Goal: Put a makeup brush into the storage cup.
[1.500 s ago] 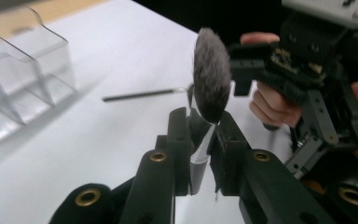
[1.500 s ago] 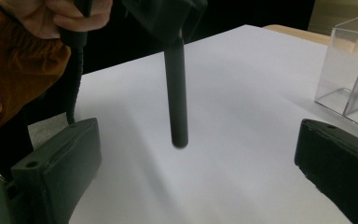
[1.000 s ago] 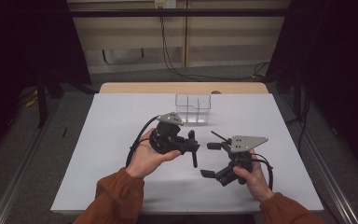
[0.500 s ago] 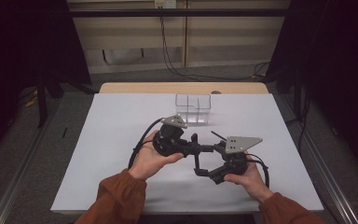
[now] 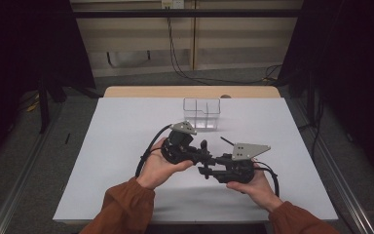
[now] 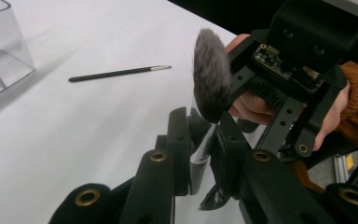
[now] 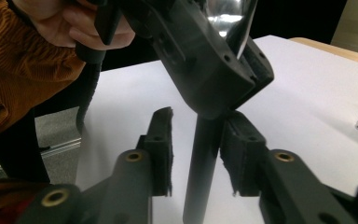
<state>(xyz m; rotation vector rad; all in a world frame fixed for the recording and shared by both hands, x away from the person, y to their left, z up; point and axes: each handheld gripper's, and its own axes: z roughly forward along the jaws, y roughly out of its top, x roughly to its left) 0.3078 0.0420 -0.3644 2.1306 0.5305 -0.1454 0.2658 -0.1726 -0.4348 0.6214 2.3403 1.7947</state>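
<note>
1. The left gripper (image 5: 203, 152) and the right gripper (image 5: 205, 170) meet near the middle of the white table (image 5: 126, 131), each held in 1 hand, with rust-orange sleeves coming in from the bottom of the high view.
2. Between them is a makeup brush with a fluffy dark grey head, a shiny silver ferrule and a dark handle (image 6: 210, 74).
3. In the left gripper view, the left gripper's 2 black jaws are closed on the brush at the silver ferrule, and the fluffy head stands up above the jaw tips, tilted slightly.
4. In the right gripper view, the brush's dark handle (image 7: 200, 158) runs down between the right gripper's 2 jaws. The jaws are parted: the handle lies against the right-hand pad, while a gap shows between it and the left-hand pad.
5. The left gripper's body hangs just above the right gripper's jaw tips in that view, with the shiny ferrule showing at the top.
6. The brush is held above the table, in front of the person, not resting on the surface.
7. A thin black pencil-like stick with a silvery tip (image 6: 119, 73) lies flat on the table, beyond the grippers and apart from them.
8. A clear plastic box with compartments (image 5: 202, 113) stands farther back on the table, near its far edge.
</note>
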